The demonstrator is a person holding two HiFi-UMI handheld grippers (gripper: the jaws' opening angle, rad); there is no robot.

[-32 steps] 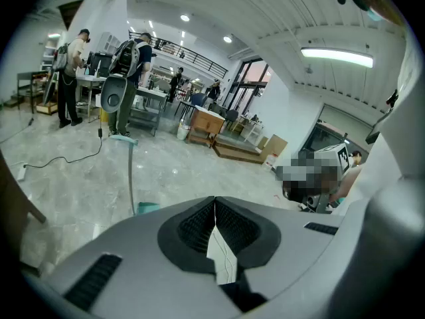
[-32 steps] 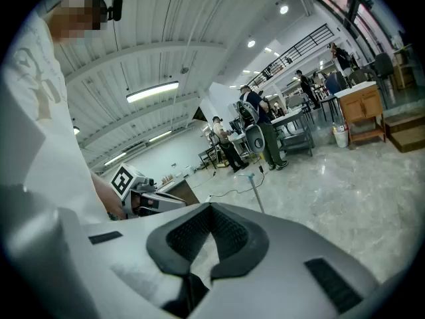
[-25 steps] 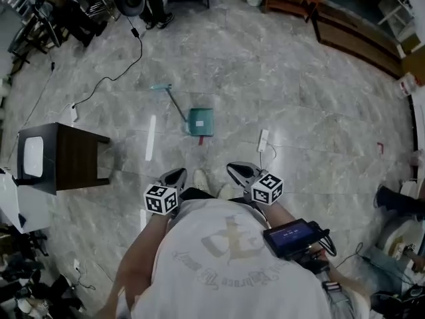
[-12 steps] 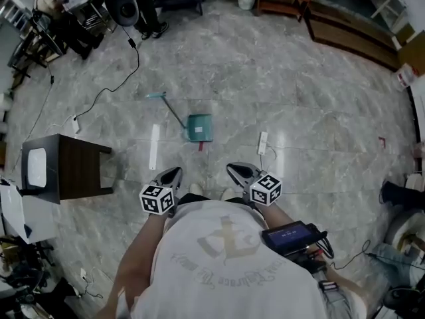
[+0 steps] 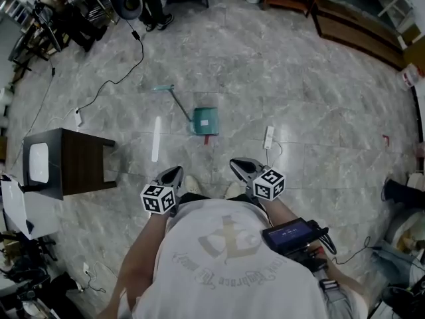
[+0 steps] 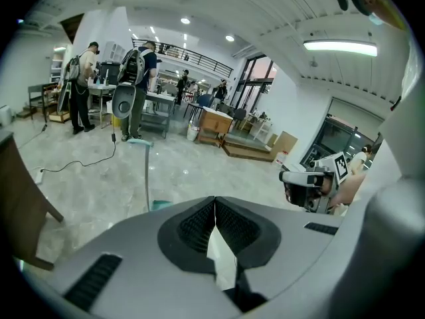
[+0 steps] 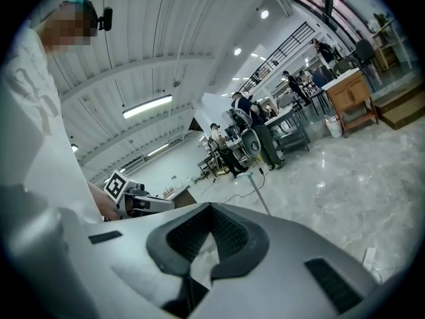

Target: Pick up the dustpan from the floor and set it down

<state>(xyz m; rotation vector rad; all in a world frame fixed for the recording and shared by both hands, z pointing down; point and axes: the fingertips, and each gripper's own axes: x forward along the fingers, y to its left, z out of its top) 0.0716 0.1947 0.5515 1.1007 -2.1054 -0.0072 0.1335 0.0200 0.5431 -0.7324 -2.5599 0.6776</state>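
Note:
A teal dustpan (image 5: 203, 120) lies flat on the marble floor, its long handle (image 5: 174, 102) running up and left. In the left gripper view the handle (image 6: 147, 171) and a corner of the pan (image 6: 161, 205) show just past the jaws. My left gripper (image 5: 174, 175) and right gripper (image 5: 240, 166) are held at waist height, well short of the dustpan and on either side of it. Both are shut with nothing in them, the left gripper (image 6: 215, 199) and the right gripper (image 7: 211, 206) showing their pads meeting at the tips.
A dark wooden side table (image 5: 66, 161) stands at the left. A white power strip (image 5: 268, 137) with its cord lies right of the dustpan, and a black cable (image 5: 126, 62) trails across the floor behind it. People and desks fill the far back left; a low wooden bench (image 5: 358, 32) lines the back right.
The head view has swayed a little. Both grippers stay shut in front of the body, and the dustpan lies where it was.

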